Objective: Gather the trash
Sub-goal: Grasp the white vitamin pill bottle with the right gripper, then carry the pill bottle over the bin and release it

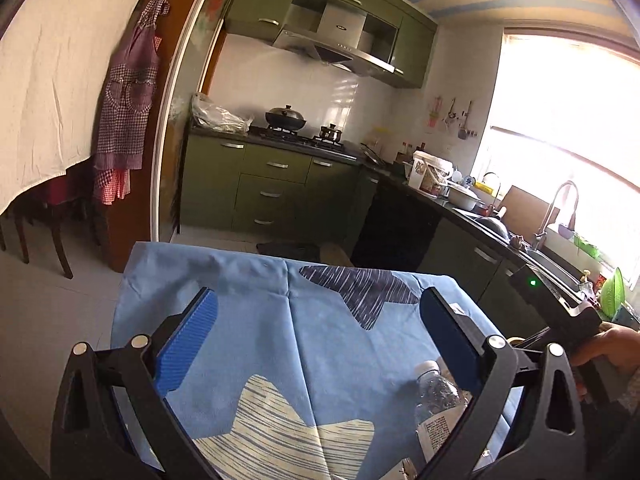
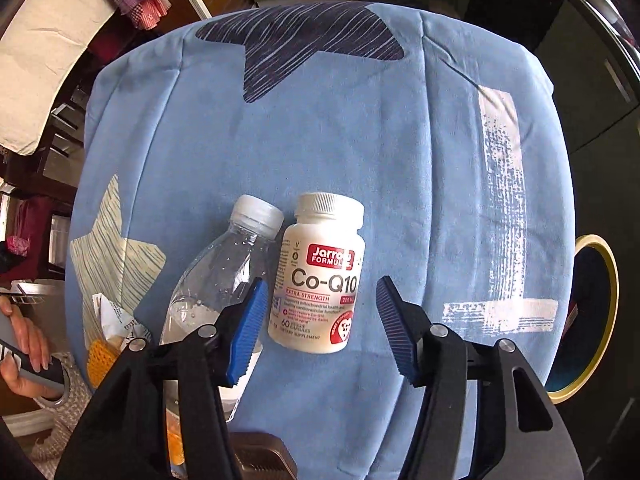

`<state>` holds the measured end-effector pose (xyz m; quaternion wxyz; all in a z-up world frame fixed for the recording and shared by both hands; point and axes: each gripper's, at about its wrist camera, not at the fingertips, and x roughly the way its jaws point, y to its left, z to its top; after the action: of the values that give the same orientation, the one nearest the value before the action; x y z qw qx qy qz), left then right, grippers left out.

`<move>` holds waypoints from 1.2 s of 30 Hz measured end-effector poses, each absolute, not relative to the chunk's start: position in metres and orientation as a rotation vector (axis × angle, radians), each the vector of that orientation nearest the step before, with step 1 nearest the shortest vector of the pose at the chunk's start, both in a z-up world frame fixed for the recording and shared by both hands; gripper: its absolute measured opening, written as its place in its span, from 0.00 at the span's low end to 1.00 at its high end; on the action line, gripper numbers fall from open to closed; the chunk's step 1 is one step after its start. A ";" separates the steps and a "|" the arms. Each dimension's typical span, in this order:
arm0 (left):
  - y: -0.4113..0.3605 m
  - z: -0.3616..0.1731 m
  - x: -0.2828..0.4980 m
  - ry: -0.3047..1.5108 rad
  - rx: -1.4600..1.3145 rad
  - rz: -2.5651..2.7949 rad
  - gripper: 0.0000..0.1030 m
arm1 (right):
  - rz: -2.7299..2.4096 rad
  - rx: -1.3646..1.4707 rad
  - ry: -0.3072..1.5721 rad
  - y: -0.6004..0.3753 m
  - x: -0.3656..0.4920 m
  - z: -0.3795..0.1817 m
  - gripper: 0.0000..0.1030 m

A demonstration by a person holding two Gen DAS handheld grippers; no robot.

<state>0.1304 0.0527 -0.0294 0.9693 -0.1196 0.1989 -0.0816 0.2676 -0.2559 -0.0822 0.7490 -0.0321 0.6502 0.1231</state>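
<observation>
A white supplement bottle (image 2: pixel 320 276) lies on the blue star-print cloth (image 2: pixel 360 140), cap pointing away. A clear plastic bottle (image 2: pixel 224 280) with a white cap lies against its left side, and a crumpled wrapper (image 2: pixel 112 320) sits further left. My right gripper (image 2: pixel 320 292) points steeply down over the supplement bottle. It is open, with a blue pad on each side and neither pad touching the bottle. My left gripper (image 1: pixel 319 296) is held wide open above the cloth (image 1: pixel 280 340) with nothing between its fingers. The clear bottle (image 1: pixel 436 396) shows at its lower right.
A round bin with a yellow rim (image 2: pixel 592 320) stands off the table's right edge. Beyond the table are green kitchen cabinets (image 1: pixel 272 184), a stove with pots (image 1: pixel 286 118) and a sink counter (image 1: pixel 520 236). A dark chair (image 1: pixel 40 220) stands at the left. A hand (image 1: pixel 612 344) holds the other gripper.
</observation>
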 end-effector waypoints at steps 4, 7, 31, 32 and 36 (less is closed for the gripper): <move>0.048 -0.033 0.129 0.405 -0.216 -0.162 0.93 | 0.259 -0.077 1.455 -0.251 0.276 -0.094 0.51; 0.044 -0.034 0.129 0.410 -0.204 -0.169 0.93 | 0.256 -0.078 1.467 -0.248 0.279 -0.101 0.46; 0.031 -0.048 0.135 0.450 -0.126 -0.142 0.93 | -0.093 0.218 1.261 -0.510 0.234 -0.038 0.45; 0.030 -0.049 0.136 0.452 -0.123 -0.141 0.93 | -0.129 0.228 1.263 -0.526 0.235 -0.044 0.45; 0.026 -0.052 0.139 0.467 -0.103 -0.139 0.93 | -0.238 0.280 1.272 -0.577 0.243 -0.067 0.45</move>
<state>0.1386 0.0256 -0.0519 0.9692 -0.0507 0.2312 -0.0688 0.2434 -0.5767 -0.0668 0.7887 0.1302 0.5906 -0.1106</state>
